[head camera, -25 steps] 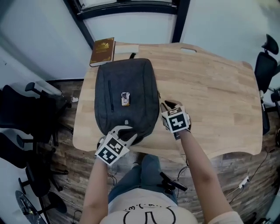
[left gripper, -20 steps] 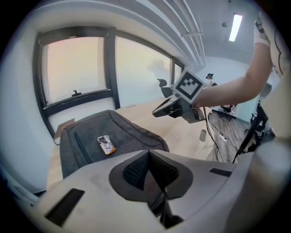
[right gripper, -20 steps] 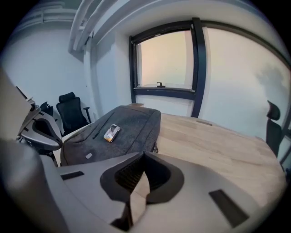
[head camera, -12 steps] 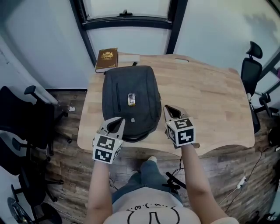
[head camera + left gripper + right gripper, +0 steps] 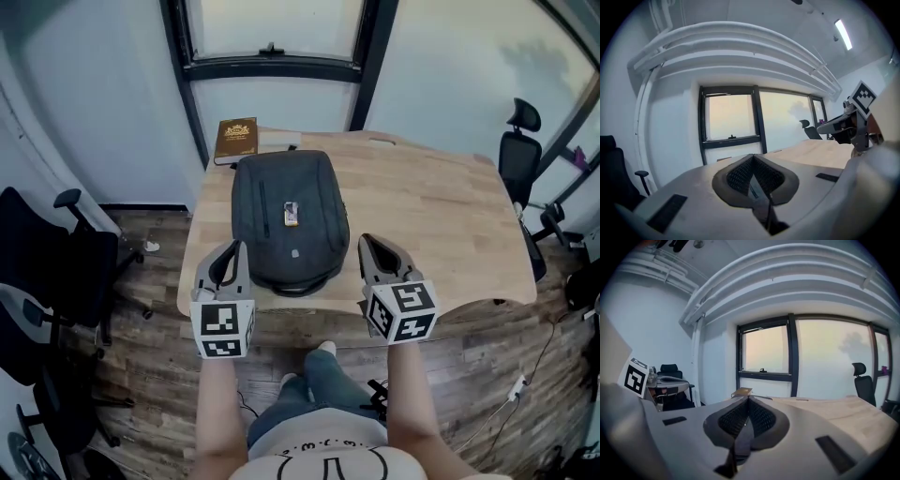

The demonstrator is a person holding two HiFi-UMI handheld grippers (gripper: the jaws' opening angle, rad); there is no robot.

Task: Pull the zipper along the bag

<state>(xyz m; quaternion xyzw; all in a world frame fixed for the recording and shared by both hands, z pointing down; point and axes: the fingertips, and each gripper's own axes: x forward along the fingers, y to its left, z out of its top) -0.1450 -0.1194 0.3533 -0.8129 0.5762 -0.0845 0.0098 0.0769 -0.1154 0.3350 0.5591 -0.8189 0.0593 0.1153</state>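
Grey jaws of the left gripper (image 5: pixel 236 249) and right gripper (image 5: pixel 367 242) sit pressed together, holding nothing. Dark bag (image 5: pixel 281 225) lies flat on the wooden table (image 5: pixel 431 216), between and just beyond both tips, untouched. Risk: nothing pins the fabric, so a one-sided zipper tug could drag the bag. Both forearms reach forward, grippers roughly level, flanking the bag's near end.

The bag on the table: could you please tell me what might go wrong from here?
1. The left gripper and right gripper are shut and empty, off the bag; nothing pins it, so a pull may drag it.
2. Its near end lies close to the table's front edge; it might slide off.
3. The book sits by its far corner and could get pushed.
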